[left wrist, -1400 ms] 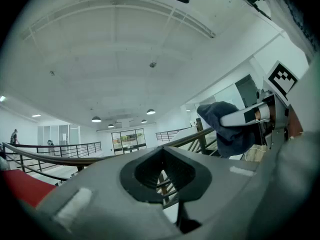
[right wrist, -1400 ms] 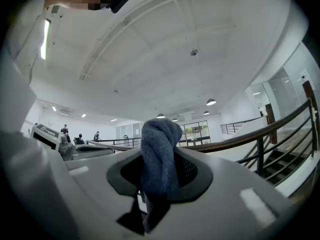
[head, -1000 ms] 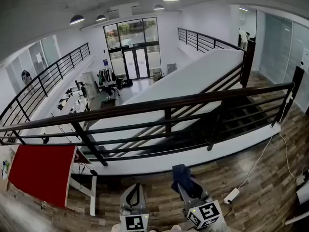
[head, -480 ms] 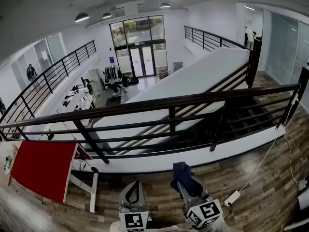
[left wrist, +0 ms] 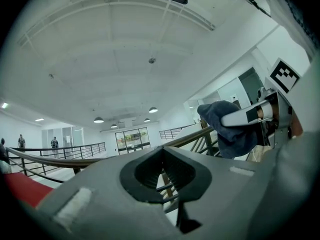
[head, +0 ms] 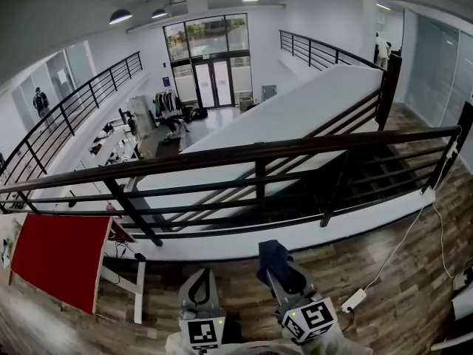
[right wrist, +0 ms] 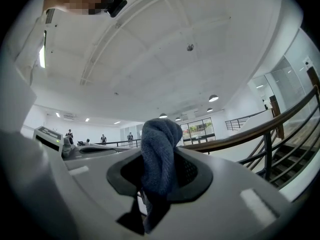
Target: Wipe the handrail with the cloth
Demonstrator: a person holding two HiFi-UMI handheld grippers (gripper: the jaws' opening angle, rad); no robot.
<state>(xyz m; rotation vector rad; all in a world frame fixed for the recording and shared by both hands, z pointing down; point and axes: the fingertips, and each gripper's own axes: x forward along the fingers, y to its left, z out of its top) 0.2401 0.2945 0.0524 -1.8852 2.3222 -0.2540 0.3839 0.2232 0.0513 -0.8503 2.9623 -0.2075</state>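
Right tool [head: 275,272] clamps cloth [right wrist: 159,149]; left tool [left wrist: 163,154] closed.

The right gripper [head: 276,269], clamped on the dark blue fabric cloth [head: 274,256], is edging up and leftward toward the dark metal handrail [head: 222,156]; the left gripper [head: 200,276] is rising slightly alongside.

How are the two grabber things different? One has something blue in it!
The right gripper pinches a dark blue cloth in its fingers; the left gripper has its fingers shut on nothing. In the head view the right gripper leans sideways, while the left gripper points straight ahead. Both are shut, and both are short of the handrail, not touching it.
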